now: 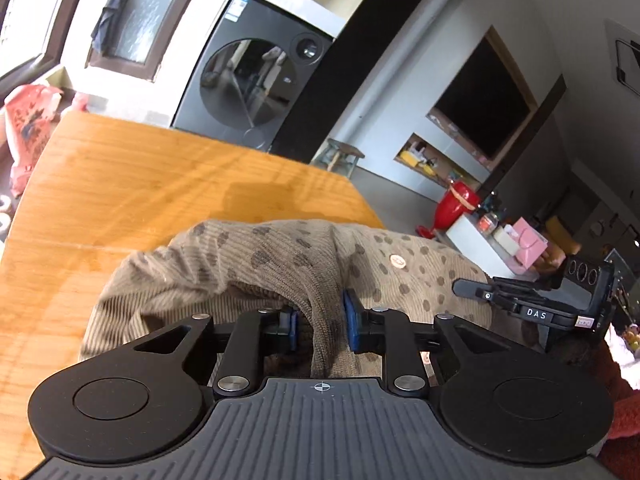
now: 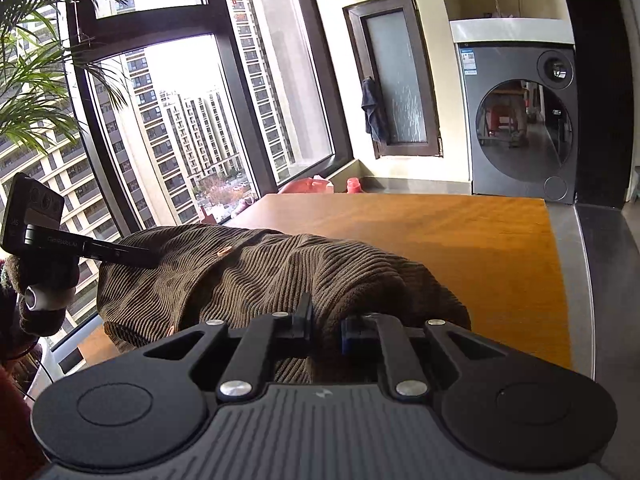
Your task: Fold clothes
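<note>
A brown ribbed knit cardigan (image 1: 280,264) with darker spots and small round buttons is bunched over the near part of the wooden table (image 1: 140,184). My left gripper (image 1: 320,322) is shut on a fold of its fabric, which runs up between the blue pads. In the right wrist view the same cardigan (image 2: 248,280) looks dark brown, and my right gripper (image 2: 326,328) is shut on another fold of it. Each view shows the other gripper reaching onto the garment: the right one (image 1: 532,300) at the right, the left one (image 2: 92,252) at the left.
A grey front-loading washing machine (image 2: 520,128) stands beyond the table's far end. Large windows (image 2: 180,120) run along the left with a potted palm (image 2: 36,60). A stool (image 1: 340,156), shelves and a red object (image 1: 456,204) stand on the floor to the right.
</note>
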